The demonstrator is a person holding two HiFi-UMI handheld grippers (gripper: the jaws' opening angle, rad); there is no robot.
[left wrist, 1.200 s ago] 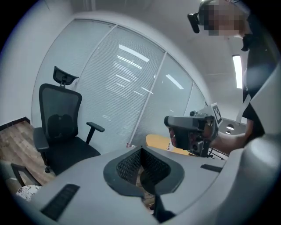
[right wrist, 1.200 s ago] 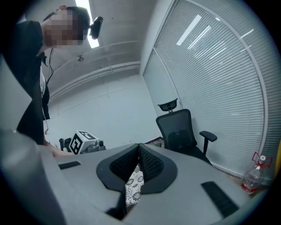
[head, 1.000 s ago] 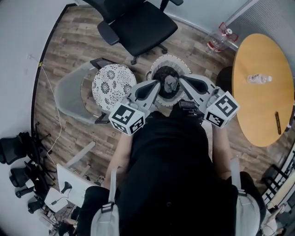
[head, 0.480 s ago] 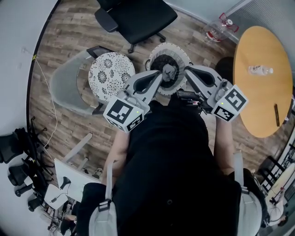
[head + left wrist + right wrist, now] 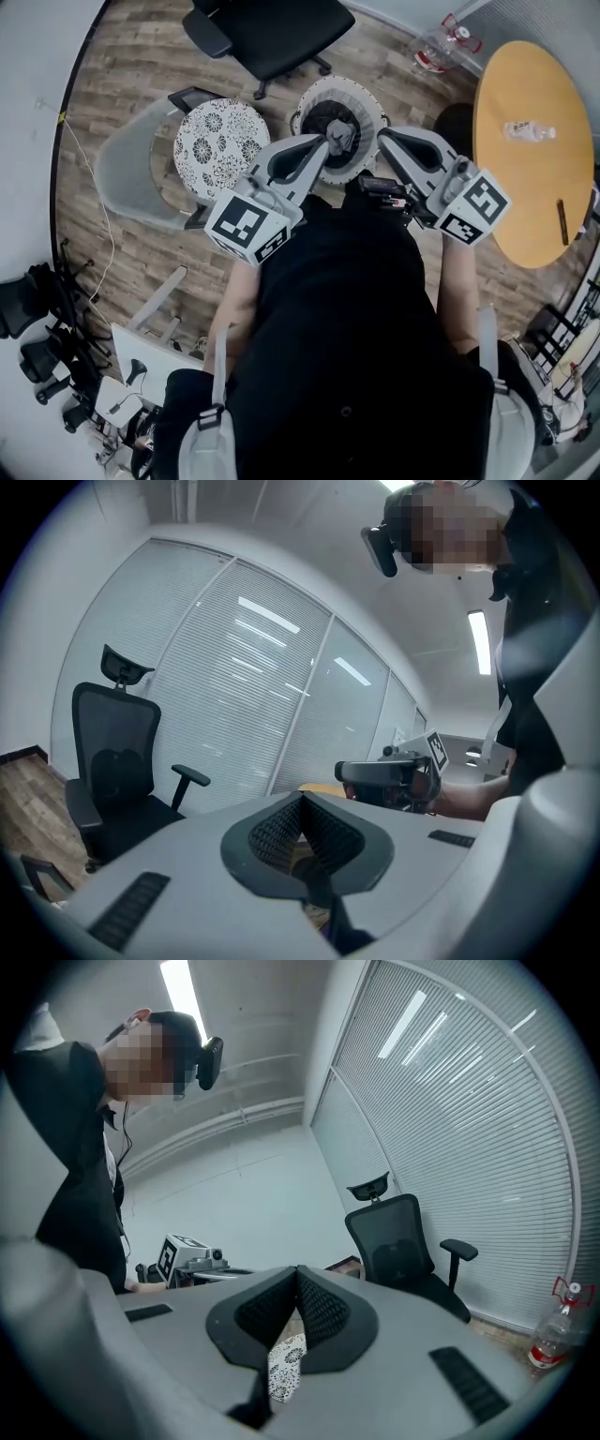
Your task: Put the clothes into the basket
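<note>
A round basket (image 5: 309, 98) with a white rim stands on the wooden floor in front of me in the head view. Dark clothes fill it, and a grey garment (image 5: 343, 137) lies on top. My left gripper (image 5: 325, 146) hovers at the basket's near left rim, its tip beside the grey garment. Its jaws are shut in the left gripper view (image 5: 302, 803), with no cloth between them. My right gripper (image 5: 382, 137) hangs at the near right rim. It is shut too (image 5: 298, 1277), with nothing held.
A round black-and-white patterned stool (image 5: 217, 145) stands left of the basket, with a grey tub chair (image 5: 127, 173) around it. A black office chair (image 5: 272, 28) is behind. At the right is a round wooden table (image 5: 530, 169) bearing a bottle (image 5: 525, 129).
The head view has shifted, so the basket and stool sit higher in the picture. Both grippers stay shut and hold almost the same place by the basket's near rim.
</note>
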